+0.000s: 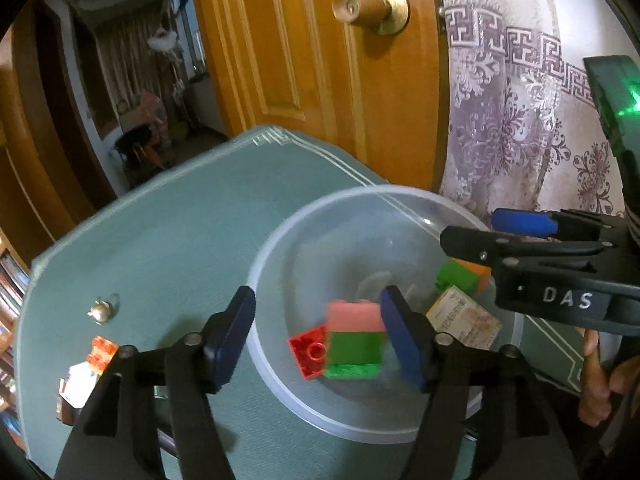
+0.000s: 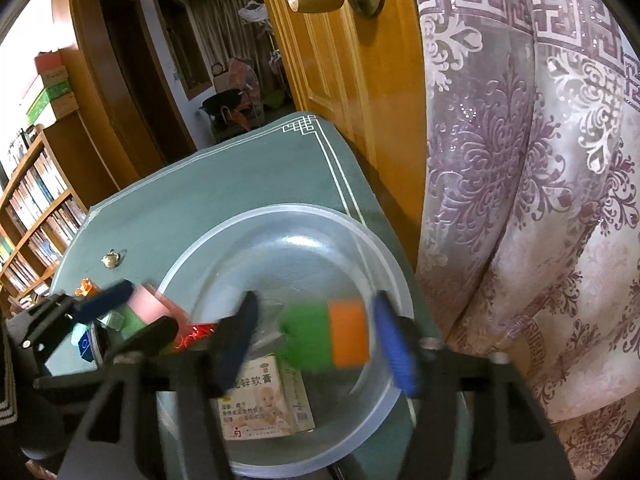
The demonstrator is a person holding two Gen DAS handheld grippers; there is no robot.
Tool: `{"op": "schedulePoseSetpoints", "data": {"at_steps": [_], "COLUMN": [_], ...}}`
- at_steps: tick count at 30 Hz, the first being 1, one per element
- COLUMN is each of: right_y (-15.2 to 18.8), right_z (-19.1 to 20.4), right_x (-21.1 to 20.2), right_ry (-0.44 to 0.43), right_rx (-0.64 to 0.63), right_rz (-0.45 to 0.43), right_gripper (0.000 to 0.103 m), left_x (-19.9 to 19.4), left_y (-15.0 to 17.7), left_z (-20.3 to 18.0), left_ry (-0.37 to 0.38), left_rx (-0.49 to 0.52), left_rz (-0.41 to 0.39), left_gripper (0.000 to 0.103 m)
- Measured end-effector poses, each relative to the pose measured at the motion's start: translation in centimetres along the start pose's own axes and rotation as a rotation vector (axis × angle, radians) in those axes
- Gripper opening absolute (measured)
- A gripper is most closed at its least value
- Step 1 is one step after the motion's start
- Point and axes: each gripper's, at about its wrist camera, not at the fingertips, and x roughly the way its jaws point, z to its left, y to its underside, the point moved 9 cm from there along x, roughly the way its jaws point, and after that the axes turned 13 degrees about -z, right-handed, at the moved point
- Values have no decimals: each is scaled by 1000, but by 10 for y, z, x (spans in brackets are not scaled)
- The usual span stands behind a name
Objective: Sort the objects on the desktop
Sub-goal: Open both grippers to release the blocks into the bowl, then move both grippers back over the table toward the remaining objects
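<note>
A clear plastic bowl sits on the green table mat. My left gripper is open over its near rim; a blurred pink-and-green block is loose between its fingers, above a red brick in the bowl. My right gripper is open over the bowl; a blurred green-and-orange block is loose between its fingers. A small ointment box lies in the bowl. The right gripper reaches in from the right in the left wrist view.
On the mat left of the bowl lie an orange brick, a small white box and a small metal bell. A wooden door and a patterned curtain stand behind the table. A bookshelf stands far left.
</note>
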Motion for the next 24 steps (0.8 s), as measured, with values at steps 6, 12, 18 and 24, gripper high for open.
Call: {"op": "schedulePoseSetpoints", "data": {"at_steps": [6,12,18,24], "right_y": [-1,0,1,5], "right_z": [2,5,11,18], "right_x": [-4,-7,-12,-17], "right_ry": [10,4,1,-6], "right_rx": [-17,-17,-18,-22], "right_rz": [-9,-7,-8,-5], "right_gripper": [70,70,70,70], "left_x": [-3,-8,-14,-22], "left_y": [-2,-1,0,2], "left_z": [5,14,21,31], "left_ry": [-7,-31,-54,-74], "left_rx": [-21,-37,-46,-60], "left_rz": [1,0,2,2], "left_gripper": [70,70,70,70]}}
